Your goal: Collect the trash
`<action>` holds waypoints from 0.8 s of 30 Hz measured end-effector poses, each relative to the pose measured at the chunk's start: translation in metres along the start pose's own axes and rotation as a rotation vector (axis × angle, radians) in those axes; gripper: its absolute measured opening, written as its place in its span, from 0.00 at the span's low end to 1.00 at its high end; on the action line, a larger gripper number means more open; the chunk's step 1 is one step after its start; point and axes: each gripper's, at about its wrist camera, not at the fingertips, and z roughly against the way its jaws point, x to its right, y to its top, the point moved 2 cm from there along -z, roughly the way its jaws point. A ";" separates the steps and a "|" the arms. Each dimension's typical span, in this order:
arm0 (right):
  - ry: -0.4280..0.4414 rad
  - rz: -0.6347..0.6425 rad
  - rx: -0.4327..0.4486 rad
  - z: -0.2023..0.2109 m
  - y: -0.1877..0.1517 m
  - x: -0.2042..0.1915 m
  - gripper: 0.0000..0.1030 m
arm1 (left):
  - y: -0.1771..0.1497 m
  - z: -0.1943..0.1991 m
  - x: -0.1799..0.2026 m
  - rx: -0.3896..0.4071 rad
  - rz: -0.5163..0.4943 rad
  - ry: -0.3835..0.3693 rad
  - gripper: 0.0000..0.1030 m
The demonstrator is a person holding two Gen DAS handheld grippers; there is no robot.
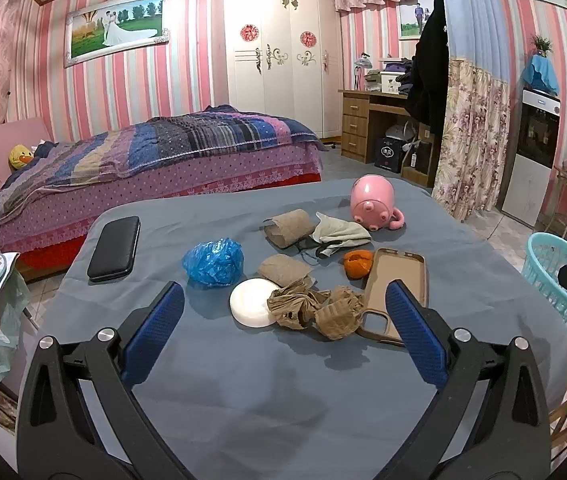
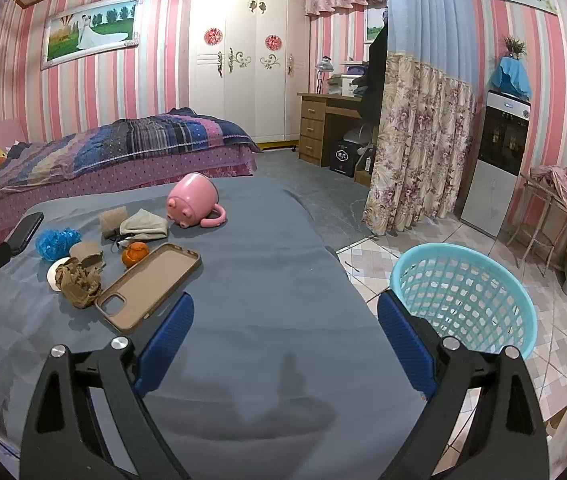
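Trash lies on the grey-blue table [image 1: 243, 380]: crumpled brown paper [image 1: 315, 310], a flattened cardboard roll [image 1: 283, 270], another cardboard roll [image 1: 289, 228], a blue plastic wad [image 1: 213, 262], an orange peel [image 1: 358, 263] and a crumpled face mask [image 1: 339, 234]. My left gripper [image 1: 283, 316] is open, just short of the brown paper. My right gripper [image 2: 285, 328] is open and empty over the table's right side, beside the light-blue mesh basket [image 2: 463, 300] on the floor. The brown paper also shows in the right wrist view [image 2: 79, 280].
A brown phone case [image 1: 397, 292], a white round lid [image 1: 253, 302], a black case [image 1: 115, 248] and a tipped pink pig mug [image 1: 375, 202] also lie on the table. A bed [image 1: 143, 160] stands behind it, a desk [image 1: 371, 124] and flowered curtain [image 1: 471, 136] to the right.
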 end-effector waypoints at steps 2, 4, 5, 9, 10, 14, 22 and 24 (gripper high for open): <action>-0.001 0.001 -0.001 0.000 0.000 0.000 0.89 | -0.002 -0.001 -0.002 0.000 0.003 0.000 0.95; -0.005 0.002 -0.003 -0.001 0.000 -0.001 0.89 | -0.002 -0.002 -0.002 -0.001 0.002 0.001 0.95; -0.006 0.002 -0.003 -0.001 0.000 -0.001 0.89 | -0.002 -0.002 -0.003 -0.001 0.001 0.002 0.95; -0.009 0.004 -0.005 -0.002 -0.001 -0.002 0.89 | -0.002 -0.002 -0.004 -0.001 0.006 0.002 0.95; -0.008 0.003 -0.005 -0.002 -0.001 -0.002 0.89 | -0.003 -0.002 -0.004 -0.001 0.006 0.003 0.95; -0.009 0.006 -0.004 -0.002 -0.001 -0.001 0.89 | -0.002 -0.002 -0.004 -0.001 0.005 0.003 0.95; -0.009 0.003 -0.005 -0.002 0.000 -0.002 0.89 | -0.001 0.000 -0.008 0.003 0.012 0.009 0.95; -0.009 0.004 -0.004 -0.002 0.000 -0.002 0.89 | -0.001 0.000 -0.008 0.002 0.011 0.009 0.95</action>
